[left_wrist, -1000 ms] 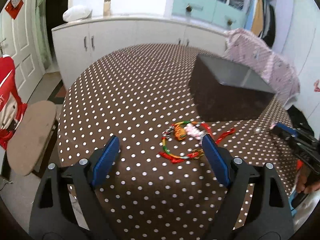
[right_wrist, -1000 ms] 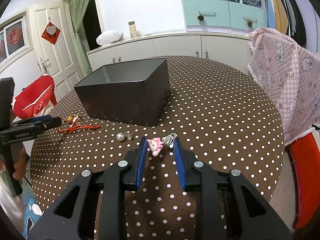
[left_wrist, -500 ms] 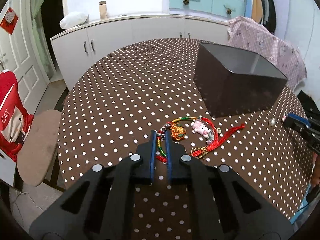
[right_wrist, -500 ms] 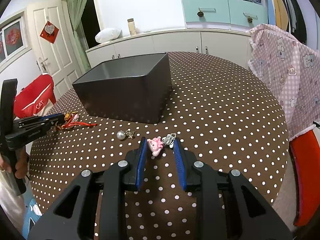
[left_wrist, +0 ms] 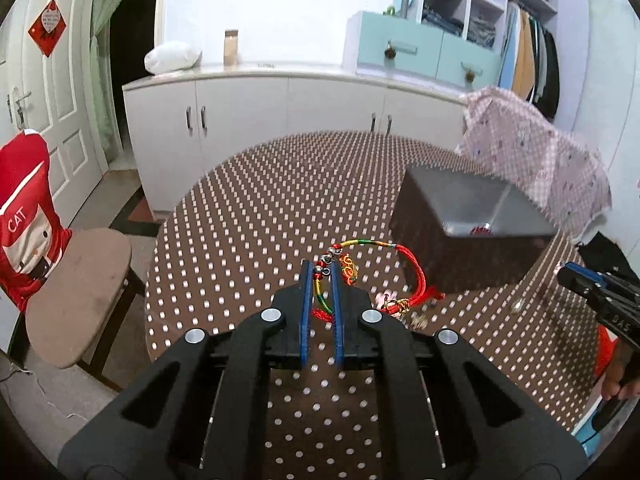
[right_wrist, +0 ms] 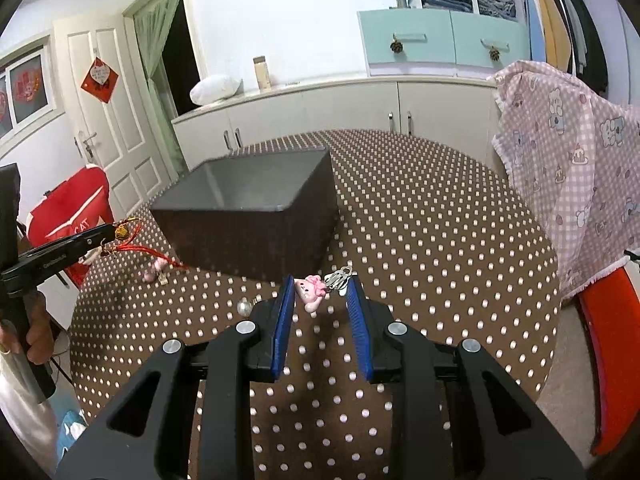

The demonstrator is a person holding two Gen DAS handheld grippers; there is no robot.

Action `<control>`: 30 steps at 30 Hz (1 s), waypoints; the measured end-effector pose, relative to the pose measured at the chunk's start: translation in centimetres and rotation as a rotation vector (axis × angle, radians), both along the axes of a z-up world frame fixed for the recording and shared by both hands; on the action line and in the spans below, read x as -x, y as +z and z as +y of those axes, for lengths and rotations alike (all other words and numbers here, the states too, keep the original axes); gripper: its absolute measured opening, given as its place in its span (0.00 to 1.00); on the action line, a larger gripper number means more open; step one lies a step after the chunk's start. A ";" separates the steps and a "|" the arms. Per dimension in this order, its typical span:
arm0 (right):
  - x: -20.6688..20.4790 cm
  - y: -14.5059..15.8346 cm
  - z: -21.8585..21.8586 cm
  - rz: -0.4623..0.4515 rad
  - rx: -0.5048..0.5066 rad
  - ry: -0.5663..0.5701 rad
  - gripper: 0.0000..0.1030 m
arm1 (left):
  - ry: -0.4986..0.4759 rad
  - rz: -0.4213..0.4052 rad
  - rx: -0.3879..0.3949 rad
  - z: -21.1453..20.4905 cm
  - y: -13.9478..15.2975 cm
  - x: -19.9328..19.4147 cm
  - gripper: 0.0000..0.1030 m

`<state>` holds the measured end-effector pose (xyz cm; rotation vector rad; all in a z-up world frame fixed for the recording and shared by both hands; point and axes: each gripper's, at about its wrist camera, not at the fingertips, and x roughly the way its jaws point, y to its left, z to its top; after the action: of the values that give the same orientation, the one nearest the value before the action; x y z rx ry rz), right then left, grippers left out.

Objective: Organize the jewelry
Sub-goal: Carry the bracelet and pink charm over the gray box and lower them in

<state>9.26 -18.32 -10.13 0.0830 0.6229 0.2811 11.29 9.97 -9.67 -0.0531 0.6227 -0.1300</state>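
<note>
My left gripper (left_wrist: 320, 276) is shut on a red, green and yellow cord bracelet (left_wrist: 362, 276) and holds it lifted above the polka-dot table; its red tassel hangs down. The bracelet also shows in the right wrist view (right_wrist: 132, 242), hanging from the left gripper (right_wrist: 106, 234). A dark open box (left_wrist: 464, 236) stands to the right, also in the right wrist view (right_wrist: 256, 216). My right gripper (right_wrist: 320, 290) is open around a pink charm with a silver clip (right_wrist: 316, 290) on the table. A pearl earring (right_wrist: 243, 307) lies left of it.
The round table (right_wrist: 420, 240) has a brown dotted cloth. A chair with a red cover (left_wrist: 28, 216) stands at the left edge, a pink checked cloth (right_wrist: 568, 152) on the right. White cabinets (left_wrist: 280, 116) run behind the table.
My left gripper has shut on the bracelet and lifted it off the table. My right gripper has stayed open over the pink charm and moved little.
</note>
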 end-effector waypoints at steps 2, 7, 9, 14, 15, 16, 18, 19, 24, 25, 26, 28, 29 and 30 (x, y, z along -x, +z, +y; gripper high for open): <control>-0.2 0.6 0.1 -0.017 -0.003 0.003 0.24 | -0.002 -0.021 0.005 -0.2 0.6 0.1 0.09; -0.6 2.4 0.6 -0.069 -0.011 0.013 0.24 | -0.023 -0.071 0.029 -0.9 2.2 0.2 0.09; -0.7 3.0 0.9 -0.090 -0.014 0.019 0.24 | -0.034 -0.087 0.042 -1.1 2.8 0.1 0.09; -1.6 4.5 2.0 -0.132 -0.010 0.044 0.24 | -0.082 -0.121 0.059 -2.9 4.0 -0.6 0.09; -1.8 4.5 2.2 -0.135 -0.008 0.048 0.24 | -0.091 -0.124 0.060 -3.3 4.1 -0.7 0.09; -2.0 4.5 2.3 -0.136 -0.008 0.050 0.24 | -0.099 -0.128 0.059 -3.5 4.1 -0.8 0.09; -2.4 4.4 2.5 -0.134 -0.007 0.051 0.24 | -0.112 -0.132 0.051 -4.3 4.0 -1.3 0.09; -2.7 4.3 2.6 -0.132 -0.006 0.047 0.24 | -0.117 -0.128 0.049 -4.7 3.9 -1.6 0.09; -3.8 3.6 2.6 -0.113 -0.021 0.042 0.24 | -0.114 -0.096 0.041 -5.9 3.0 -2.9 0.09; -4.1 3.3 2.6 -0.108 -0.020 0.040 0.24 | -0.116 -0.093 0.036 -6.0 2.9 -3.1 0.09; -4.3 3.3 2.5 -0.106 -0.018 0.038 0.24 | -0.119 -0.088 0.035 -6.2 2.7 -3.4 0.09; -4.8 2.9 2.5 -0.091 -0.018 0.034 0.24 | -0.121 -0.075 0.032 -6.5 2.4 -3.8 0.09; -4.9 2.7 2.5 -0.084 -0.022 0.036 0.24 | -0.121 -0.068 0.027 -6.6 2.1 -4.1 0.09; -5.1 2.7 2.6 -0.080 -0.022 0.036 0.24 | -0.120 -0.065 0.023 -6.8 2.1 -4.2 0.09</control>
<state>14.31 -15.76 -7.47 0.0817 0.5418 0.3244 15.51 3.20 -7.62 -0.0338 0.5592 -0.2543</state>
